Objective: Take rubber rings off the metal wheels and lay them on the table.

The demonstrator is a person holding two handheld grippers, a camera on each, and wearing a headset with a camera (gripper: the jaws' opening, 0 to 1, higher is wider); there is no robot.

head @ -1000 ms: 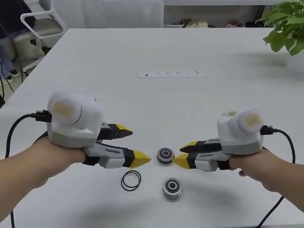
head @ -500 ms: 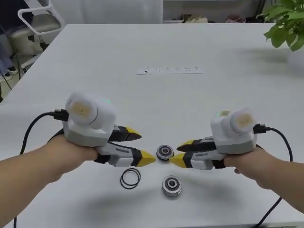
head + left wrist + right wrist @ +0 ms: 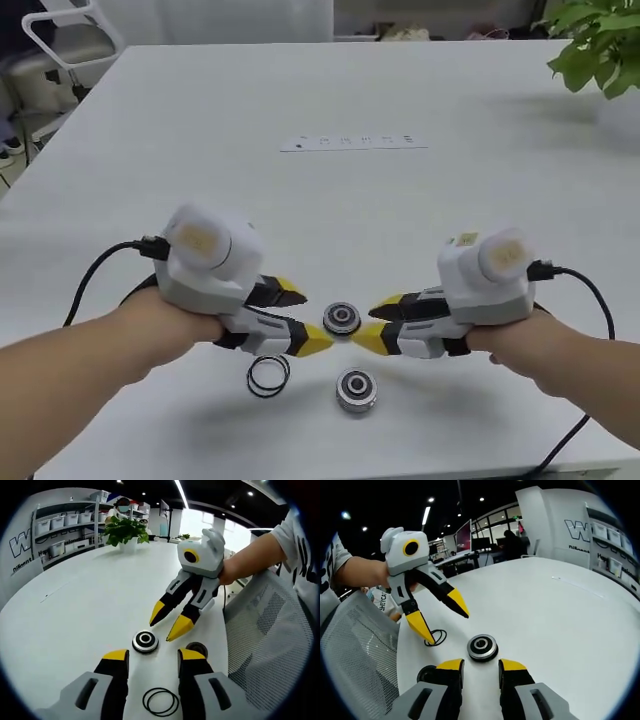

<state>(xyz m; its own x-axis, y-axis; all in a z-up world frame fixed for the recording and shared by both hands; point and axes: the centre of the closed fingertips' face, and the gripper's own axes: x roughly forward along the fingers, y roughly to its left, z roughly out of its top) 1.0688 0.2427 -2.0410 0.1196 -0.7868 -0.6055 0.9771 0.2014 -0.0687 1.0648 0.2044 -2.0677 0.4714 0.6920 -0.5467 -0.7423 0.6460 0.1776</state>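
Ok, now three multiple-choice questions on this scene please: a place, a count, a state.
1. Where do the black rubber rings lie?
A) on the table by the left tool
B) on the plant
C) on a chair
2. How many metal wheels are on the table?
A) one
B) two
C) four
3. How are the two tools?
A) both shut
B) both open
C) one shut
Key: 1 A, flat beside it; 2 B, one between the tools, one nearer the person; 3 B, right tool and left both show spread jaws.
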